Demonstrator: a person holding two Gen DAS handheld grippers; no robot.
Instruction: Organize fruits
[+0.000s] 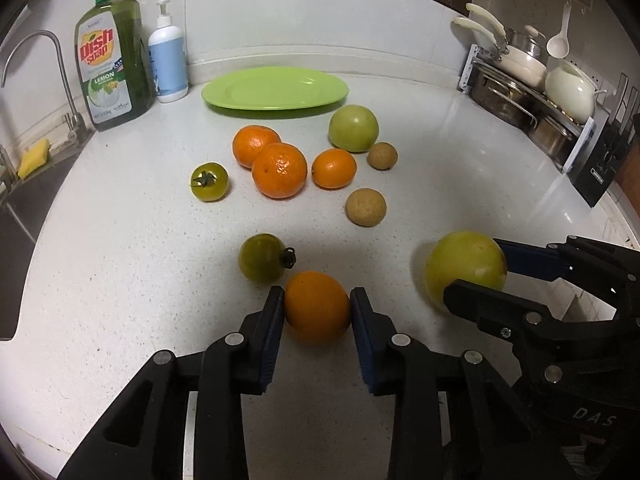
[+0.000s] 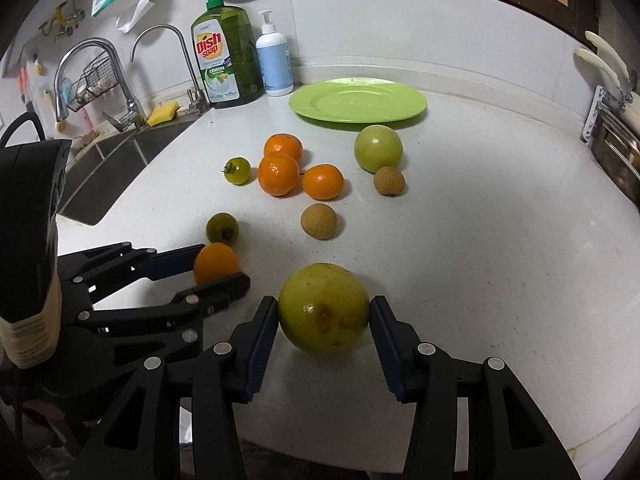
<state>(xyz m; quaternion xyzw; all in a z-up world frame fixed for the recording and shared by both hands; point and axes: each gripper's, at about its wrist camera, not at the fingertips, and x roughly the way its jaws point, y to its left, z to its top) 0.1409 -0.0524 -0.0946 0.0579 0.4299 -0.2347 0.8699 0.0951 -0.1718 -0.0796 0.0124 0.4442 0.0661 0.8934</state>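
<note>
White counter (image 1: 120, 260), green plate (image 1: 275, 89) empty at the back, and both claws are loaded: left gripper (image 1: 317, 310) pinching a small orange (image 1: 317, 307), right gripper (image 2: 324, 314) clamping a yellow-green fruit (image 2: 323, 307) — firm, smooth, roll-prone, so squeeze across the middle.

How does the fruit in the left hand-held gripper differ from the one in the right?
The orange in the left hand-held gripper is plain orange; the yellow-green fruit in the right hand-held gripper has brown blemishes. The orange is smaller than the yellow-green fruit. Both are round and clamped between pads.
</note>
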